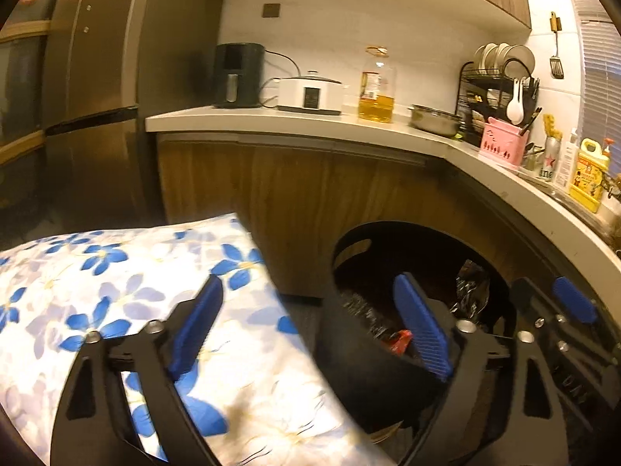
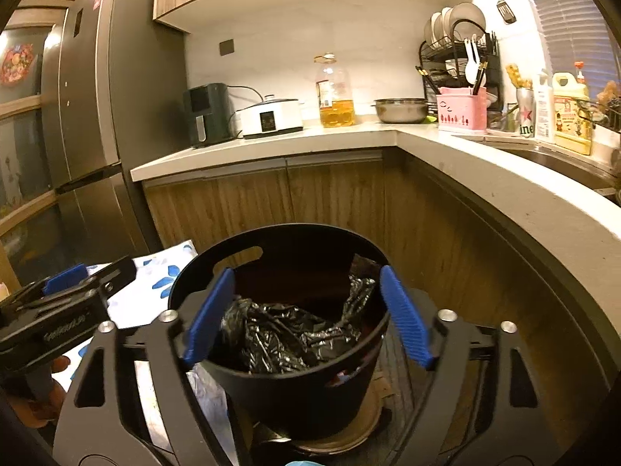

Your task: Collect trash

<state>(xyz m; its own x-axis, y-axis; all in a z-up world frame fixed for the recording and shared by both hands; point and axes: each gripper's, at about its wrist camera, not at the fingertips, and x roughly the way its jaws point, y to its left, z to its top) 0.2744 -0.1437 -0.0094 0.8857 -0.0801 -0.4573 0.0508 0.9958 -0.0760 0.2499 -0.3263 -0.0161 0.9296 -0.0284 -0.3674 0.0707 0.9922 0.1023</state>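
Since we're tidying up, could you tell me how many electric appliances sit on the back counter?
2: a dark air fryer at the counter's left end near the fridge, and a white cooker just right of it. Others may be hidden out of frame.

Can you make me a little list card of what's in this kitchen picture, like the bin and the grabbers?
bin: black bin on the floor by the cabinets
inside bin: crumpled black bag
left hand-held gripper: open, empty
right hand-held gripper: open, empty, above the bin
beside bin: blue-flowered cloth
counter: oil bottle, metal bowl
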